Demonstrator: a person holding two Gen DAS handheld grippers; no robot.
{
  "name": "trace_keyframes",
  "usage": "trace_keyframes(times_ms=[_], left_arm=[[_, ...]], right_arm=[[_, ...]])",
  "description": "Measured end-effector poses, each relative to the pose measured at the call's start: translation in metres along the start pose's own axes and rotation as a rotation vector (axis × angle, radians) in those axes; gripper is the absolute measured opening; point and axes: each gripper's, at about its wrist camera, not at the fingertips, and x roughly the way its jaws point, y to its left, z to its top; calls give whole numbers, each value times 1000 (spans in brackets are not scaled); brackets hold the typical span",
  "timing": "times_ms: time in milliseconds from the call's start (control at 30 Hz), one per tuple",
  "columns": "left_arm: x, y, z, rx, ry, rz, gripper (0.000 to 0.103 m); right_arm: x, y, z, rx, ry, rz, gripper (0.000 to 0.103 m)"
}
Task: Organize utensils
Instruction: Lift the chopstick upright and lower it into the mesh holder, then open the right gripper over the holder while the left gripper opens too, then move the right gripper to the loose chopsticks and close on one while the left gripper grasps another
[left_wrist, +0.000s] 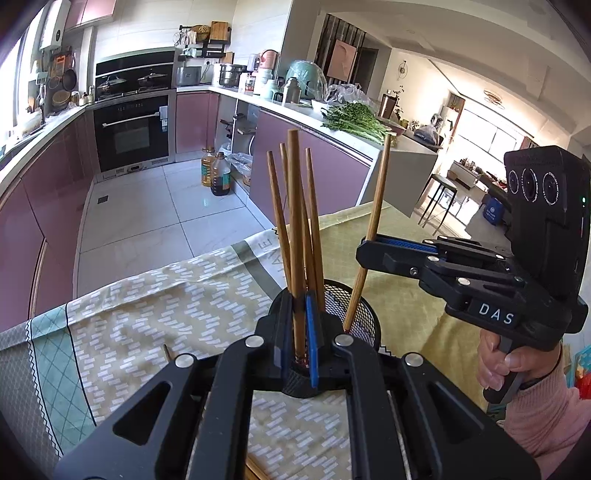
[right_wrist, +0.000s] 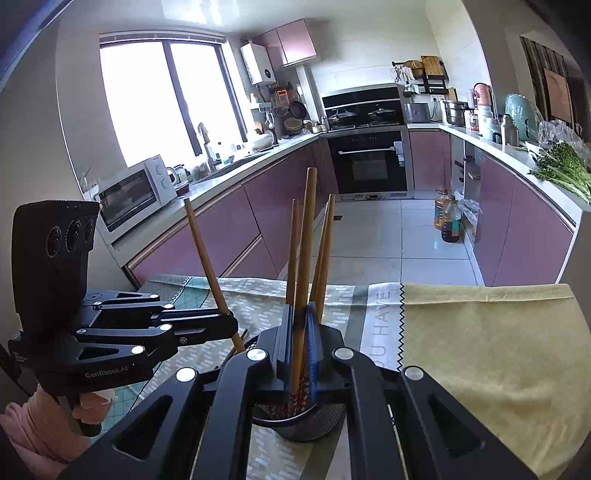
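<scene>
Our patterned cloth (left_wrist: 155, 306) covers the counter, and on it the round black mesh holder (left_wrist: 364, 317) already has several slim wooden chopsticks (left_wrist: 314, 229). Our left gripper (left_wrist: 300, 332) clamps one chopstick (left_wrist: 295, 206); our right gripper (right_wrist: 300, 347) clamps another (right_wrist: 308, 236). We should lower both tips straight inside the rim before releasing.

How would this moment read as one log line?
left gripper: shut on chopstick | right gripper: shut on chopstick | both over mesh holder
</scene>
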Motion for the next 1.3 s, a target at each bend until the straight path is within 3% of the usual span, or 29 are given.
trace_keyframes(times_ms=[167, 233, 400, 433, 500, 567, 700, 833, 1000, 1300], left_arm=[[-2, 0, 0, -9, -30, 27, 13], [-8, 1, -4, -9, -45, 44, 20], [-37, 7, -19, -16, -105, 82, 25], [-45, 9, -24, -16, -124, 92, 29], [-59, 12, -34, -11, -150, 101, 37], [-69, 19, -42, -17, -158, 114, 41], [-76, 33, -73, -31, -121, 163, 41], [-67, 47, -104, -56, -35, 189, 41], [-52, 58, -139, -95, 54, 195, 41], [-37, 55, -177, -131, 120, 167, 41]], right_arm=[[8, -5, -2, 29, 11, -15, 8], [9, -7, -4, 38, 12, -13, 9], [0, -9, -11, 45, -6, 5, 16], [-5, -7, -13, 41, -17, 17, 19], [-16, 2, -16, 19, -37, 34, 38], [-26, 15, -21, -21, -55, 58, 40], [-37, 45, -40, -94, -42, 127, 40], [-19, 64, -64, -110, 52, 185, 40], [16, 77, -93, -82, 180, 213, 40], [45, 93, -121, -67, 284, 198, 40]])
